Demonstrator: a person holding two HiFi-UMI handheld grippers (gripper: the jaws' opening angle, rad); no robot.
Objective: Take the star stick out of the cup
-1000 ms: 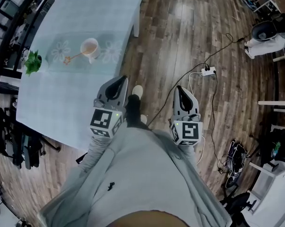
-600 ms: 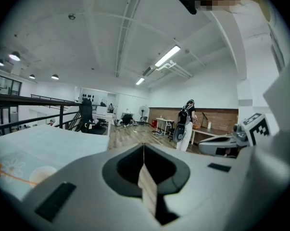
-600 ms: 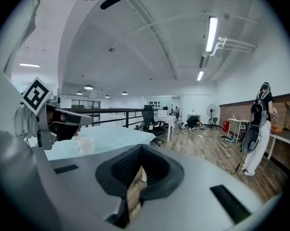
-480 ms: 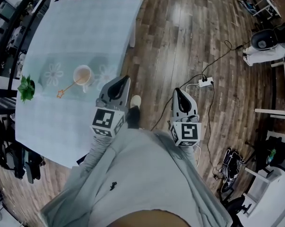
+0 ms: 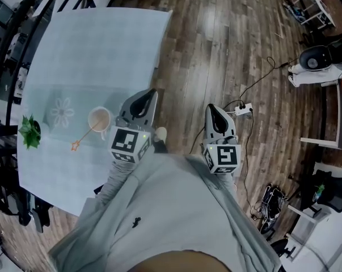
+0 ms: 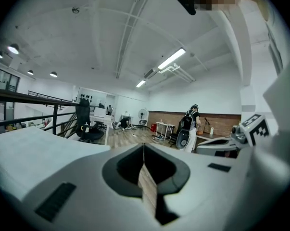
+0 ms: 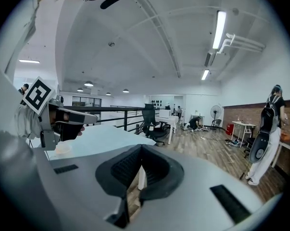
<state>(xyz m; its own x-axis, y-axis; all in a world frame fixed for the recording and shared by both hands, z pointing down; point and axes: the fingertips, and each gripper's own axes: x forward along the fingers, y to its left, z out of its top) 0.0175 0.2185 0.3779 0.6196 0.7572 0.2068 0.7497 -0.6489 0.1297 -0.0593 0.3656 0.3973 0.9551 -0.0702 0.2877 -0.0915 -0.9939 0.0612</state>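
Observation:
A pale cup (image 5: 98, 119) stands on a table with a light blue cloth (image 5: 97, 50), at the left in the head view. The star stick (image 5: 83, 139) leans out of the cup toward the near left, its orange star (image 5: 75, 146) lying on the cloth. My left gripper (image 5: 147, 97) hovers just right of the cup, over the table's edge, shut and empty. Its jaws meet in the left gripper view (image 6: 144, 148). My right gripper (image 5: 211, 109) is over the wood floor, shut and empty, with its jaws also closed in the right gripper view (image 7: 141, 148).
A small green plant (image 5: 30, 132) and a flower-print mat (image 5: 63, 111) sit left of the cup. On the floor lie a power strip (image 5: 243, 107) with cables and a white machine (image 5: 315, 61). A person with a backpack (image 7: 267, 138) stands farther off.
In the head view the table, cup and star stick have slid down and left, so the cup now lies beside my left gripper. Both grippers stay shut and level.

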